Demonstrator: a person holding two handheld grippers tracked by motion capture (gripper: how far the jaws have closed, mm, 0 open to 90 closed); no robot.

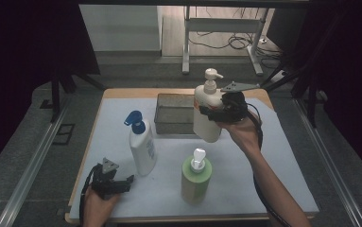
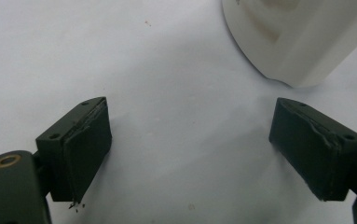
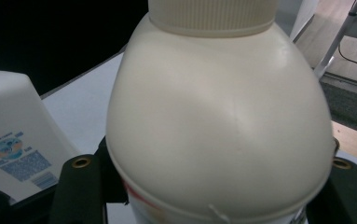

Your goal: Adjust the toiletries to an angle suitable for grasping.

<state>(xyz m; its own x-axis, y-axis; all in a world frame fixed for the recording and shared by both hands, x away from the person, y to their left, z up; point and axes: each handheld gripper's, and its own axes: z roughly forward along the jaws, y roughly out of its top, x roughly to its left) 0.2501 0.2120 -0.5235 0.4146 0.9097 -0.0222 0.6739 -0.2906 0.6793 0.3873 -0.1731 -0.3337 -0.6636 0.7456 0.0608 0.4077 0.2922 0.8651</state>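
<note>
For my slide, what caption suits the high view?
Right gripper lifts a cream pump bottle above the table near a grey bin.

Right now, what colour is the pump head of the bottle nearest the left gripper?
Blue, on the white bottle; the high view shows its pump head best.

Cream pump bottle [image 3: 218,135] clamped between jaws, white bottle [image 3: 13,135] behind

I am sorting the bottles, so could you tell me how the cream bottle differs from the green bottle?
The cream bottle is held off the table in the right gripper; the green bottle stands on the table, untouched. The cream bottle looks taller; the green bottle is squatter. The cream bottle is off-white; the green bottle is pale green. Both have white pump tops.
</note>
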